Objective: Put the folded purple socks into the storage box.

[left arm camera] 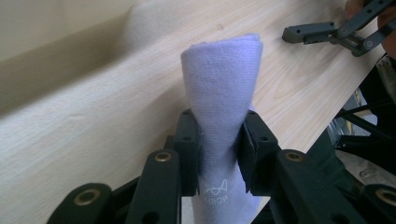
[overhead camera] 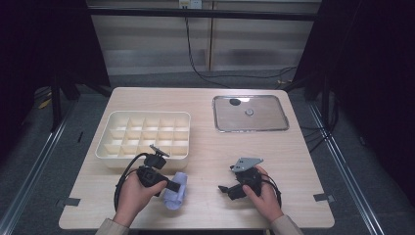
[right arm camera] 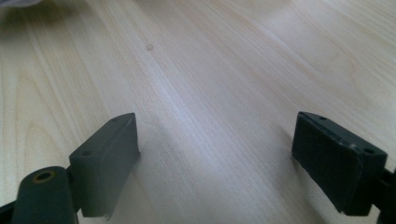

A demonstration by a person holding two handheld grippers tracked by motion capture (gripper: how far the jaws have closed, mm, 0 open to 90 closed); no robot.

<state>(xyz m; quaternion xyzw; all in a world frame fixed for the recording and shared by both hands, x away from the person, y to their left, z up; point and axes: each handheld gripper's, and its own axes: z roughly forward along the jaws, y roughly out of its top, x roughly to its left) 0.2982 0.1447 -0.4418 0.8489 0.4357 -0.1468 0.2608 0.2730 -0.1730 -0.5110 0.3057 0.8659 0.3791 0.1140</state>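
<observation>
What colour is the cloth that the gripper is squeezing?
The cloth is pale lilac-blue, seen best in the left gripper view.

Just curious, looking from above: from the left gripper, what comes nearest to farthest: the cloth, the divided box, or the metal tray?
From the left gripper:
1. Lavender cloth, clamped in its jaws.
2. Cream divided box, just behind it.
3. Metal tray, far right corner.

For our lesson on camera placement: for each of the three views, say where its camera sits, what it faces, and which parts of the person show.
High view: above the table, looking down; both forearms, left gripper, right gripper.
Left gripper view: on the left gripper, facing the pinched lavender cloth.
Right gripper view: on the right gripper, facing bare wood between open jaws.
Shared: cloth in high and left views.
</observation>
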